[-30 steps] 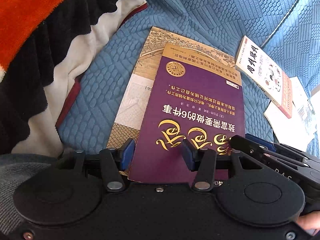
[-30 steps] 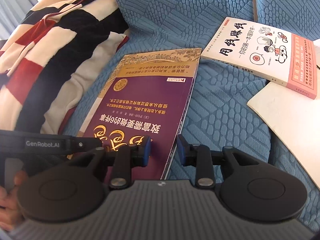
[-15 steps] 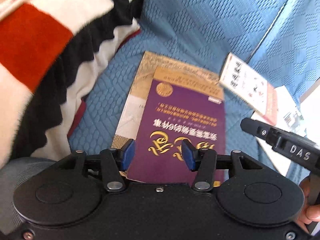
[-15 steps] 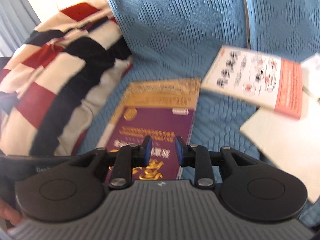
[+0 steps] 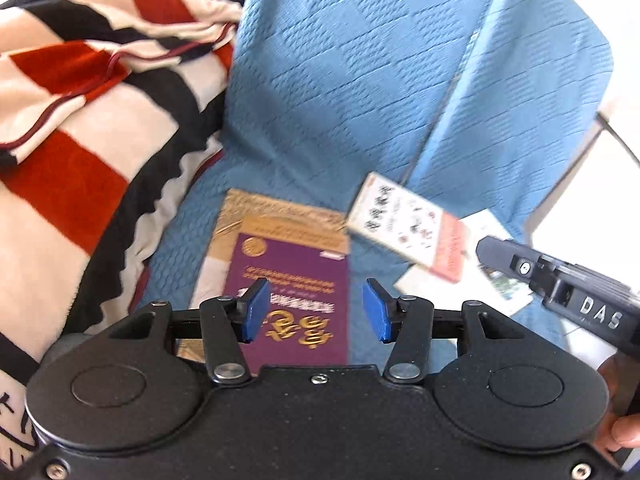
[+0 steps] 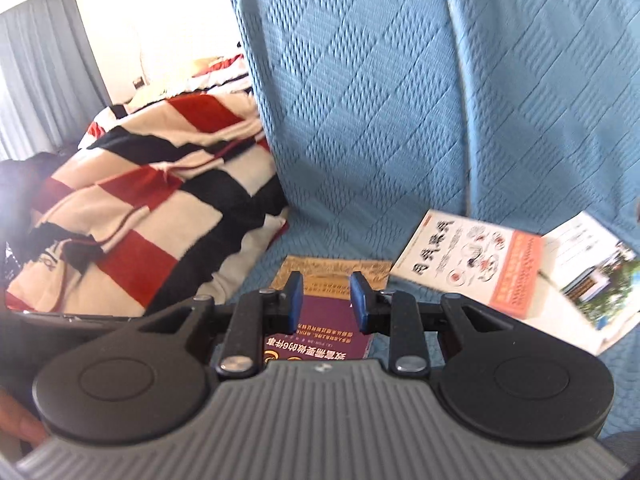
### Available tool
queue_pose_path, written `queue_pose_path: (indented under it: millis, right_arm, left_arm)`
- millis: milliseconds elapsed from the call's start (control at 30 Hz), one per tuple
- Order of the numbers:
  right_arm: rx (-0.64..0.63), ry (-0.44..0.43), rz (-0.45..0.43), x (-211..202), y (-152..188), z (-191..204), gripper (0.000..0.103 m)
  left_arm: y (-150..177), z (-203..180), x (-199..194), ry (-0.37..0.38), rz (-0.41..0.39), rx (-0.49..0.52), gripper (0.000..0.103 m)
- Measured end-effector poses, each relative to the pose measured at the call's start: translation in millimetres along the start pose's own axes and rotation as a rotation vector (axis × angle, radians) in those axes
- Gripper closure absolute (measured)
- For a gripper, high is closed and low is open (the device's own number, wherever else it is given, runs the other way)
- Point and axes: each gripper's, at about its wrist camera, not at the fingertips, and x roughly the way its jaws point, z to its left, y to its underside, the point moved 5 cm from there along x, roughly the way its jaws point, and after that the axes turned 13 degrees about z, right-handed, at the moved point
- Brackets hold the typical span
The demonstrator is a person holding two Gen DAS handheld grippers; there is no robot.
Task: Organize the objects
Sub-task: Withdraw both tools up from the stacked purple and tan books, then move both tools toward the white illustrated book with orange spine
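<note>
A purple book with gold lettering point(image 5: 298, 280) lies on a tan book point(image 5: 256, 210) on the blue sofa seat; the purple book also shows in the right wrist view point(image 6: 320, 344). A white book with an orange band point(image 5: 404, 226) lies to their right, also in the right wrist view point(image 6: 472, 264), partly on a white booklet point(image 6: 592, 276). My left gripper point(image 5: 315, 310) is open and empty, raised above the purple book. My right gripper point(image 6: 325, 300) is open and empty above the same book; its body shows at the right of the left wrist view point(image 5: 560, 284).
A red, black and cream striped blanket point(image 5: 80, 128) is heaped on the left of the seat, also in the right wrist view point(image 6: 152, 204). The blue quilted sofa back point(image 6: 400, 100) rises behind the books. Grey curtains point(image 6: 40, 80) hang far left.
Both grippers have lifted up and pulled back from the purple book, so the books look smaller and the sofa back has come into view. Both have opened wider.
</note>
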Motion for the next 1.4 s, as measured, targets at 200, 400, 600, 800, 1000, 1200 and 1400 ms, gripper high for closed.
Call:
queue_pose_path:
  millis: [200,400,600,800,1000,1200,1400]
  right_arm:
    - [0.011,0.029,-0.037,-37.3,11.2,-4.2,0.074]
    - [0.012,0.078,-0.065,-69.9,24.9,-8.2,0.073]
    - [0.031,0.115,-0.081,-95.8,44.9,-9.9,0.073]
    - [0.061,0.153,-0.094,-113.7,59.6,-13.9,0.073]
    - [0.092,0.161,-0.101,-121.3,67.9,-14.9,0.073]
    - [0.103,0.206,-0.078,-115.3,69.6,-18.9,0.072]
    - [0.114,0.258,-0.060,-97.0,68.0,-26.7,0.069]
  left_arm:
    - [11.5,-25.6,-24.8,0.049,-0.017,0.018,0.054]
    - [27.8,-51.0,-45.8,0.066,-0.035,0.067,0.054]
    - [45.2,-69.1,-70.6,0.081,-0.055,0.094,0.054]
    - [57.0,-84.5,-88.4,0.099,-0.076,0.121,0.053]
    - [57.2,-91.1,-95.8,0.099,-0.090,0.143,0.049]
    - [48.1,-92.2,-89.3,0.137,-0.088,0.172,0.043]
    - [39.0,-85.3,-69.4,0.162,-0.084,0.181,0.034]
